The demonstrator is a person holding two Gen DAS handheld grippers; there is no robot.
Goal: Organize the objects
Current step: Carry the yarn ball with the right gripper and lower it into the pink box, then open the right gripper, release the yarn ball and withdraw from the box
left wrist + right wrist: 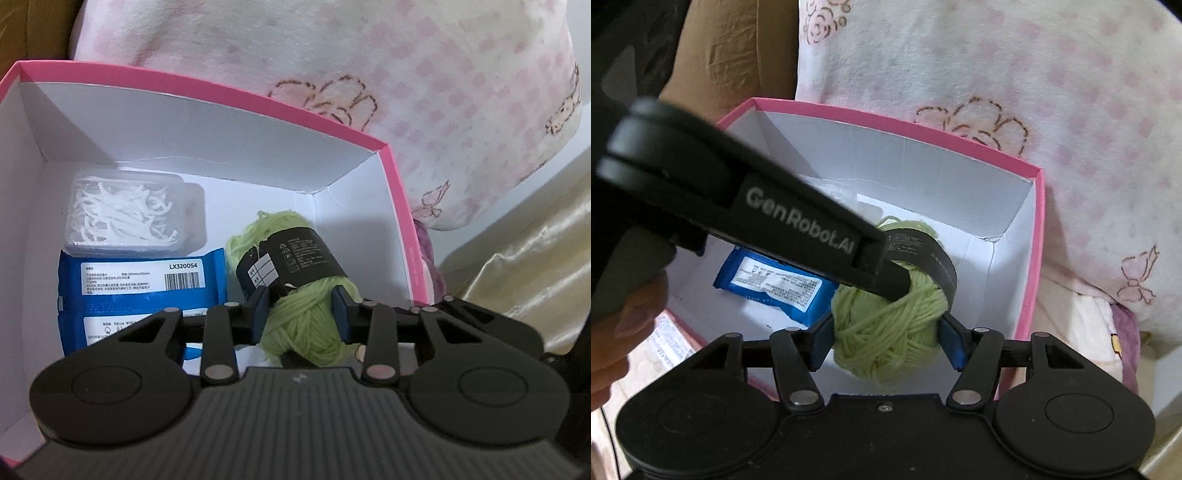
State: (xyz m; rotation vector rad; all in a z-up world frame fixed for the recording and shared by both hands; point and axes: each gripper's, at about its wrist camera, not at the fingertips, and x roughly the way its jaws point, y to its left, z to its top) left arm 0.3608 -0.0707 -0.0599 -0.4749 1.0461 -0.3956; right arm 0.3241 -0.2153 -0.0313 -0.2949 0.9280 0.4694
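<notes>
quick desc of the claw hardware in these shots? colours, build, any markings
Both claws, left and right, look alike: matte black bodies, ribbed top, two round housings, folding link arms with silver pivot pins, and blue pads on the fingertips. White "GenRobot.AI" lettering runs along the left claw's side. No cables visible.

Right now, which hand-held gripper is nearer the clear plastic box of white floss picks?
Left. Left hand-held gripper reaches across beside the clear box; right one flanks the green yarn ball, farther away.
</notes>
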